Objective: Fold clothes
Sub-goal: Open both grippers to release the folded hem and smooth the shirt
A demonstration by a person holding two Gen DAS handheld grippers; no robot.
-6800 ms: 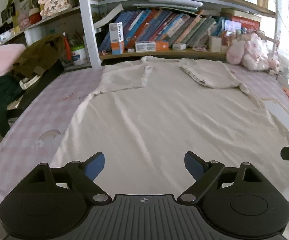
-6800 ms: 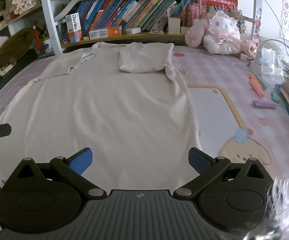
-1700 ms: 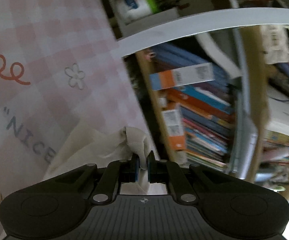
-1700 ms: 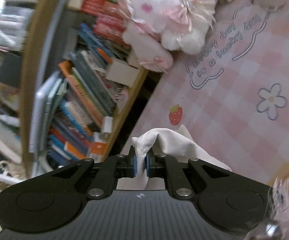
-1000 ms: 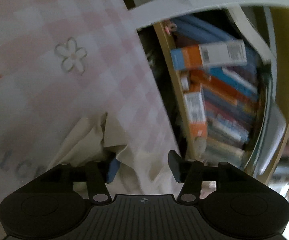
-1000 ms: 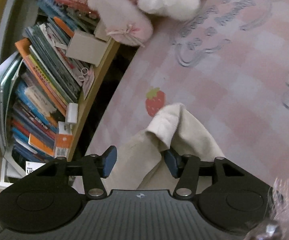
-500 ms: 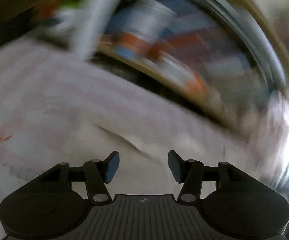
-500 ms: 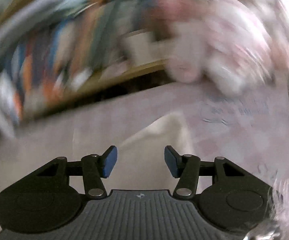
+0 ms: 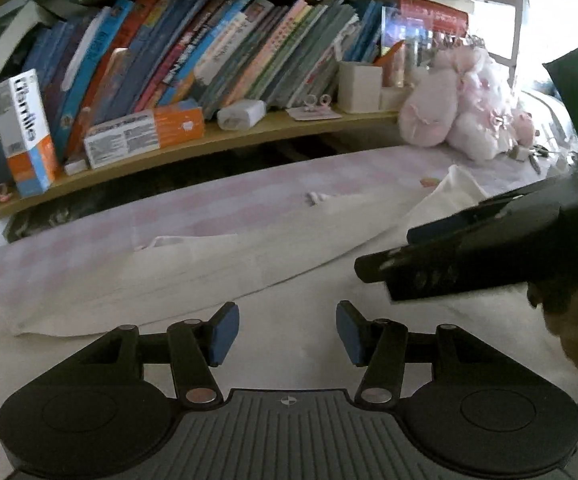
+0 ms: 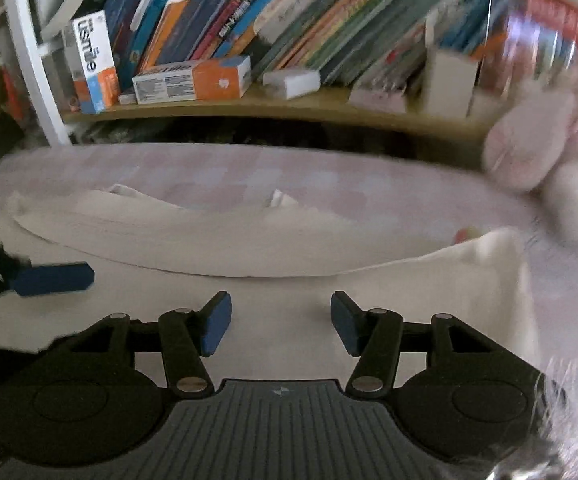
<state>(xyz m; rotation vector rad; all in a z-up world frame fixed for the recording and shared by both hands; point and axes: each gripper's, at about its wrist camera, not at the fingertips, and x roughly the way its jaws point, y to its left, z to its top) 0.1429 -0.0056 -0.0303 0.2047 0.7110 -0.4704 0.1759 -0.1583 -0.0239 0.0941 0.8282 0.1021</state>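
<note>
Both the left gripper (image 9: 285, 334) and the right gripper (image 10: 280, 328) hang half open and empty over the cream shirt (image 9: 229, 264) folded on the pink checked cloth (image 10: 217, 168) just below them, while ahead the shelf (image 9: 193, 148) holds leaning books (image 9: 225, 44), boxes and a white pen cup (image 9: 359, 86).

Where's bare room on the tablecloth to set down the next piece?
A bare pink checked tablecloth strip runs between the folded cream garment and the bookshelf. It is crowded at right by the pink plush toys.

left claw (image 9: 285, 330) and right claw (image 10: 280, 326): black linkage arms, silver pivot screws, blue pads (image 9: 223, 334), round black discs beside a ribbed grey base.
</note>
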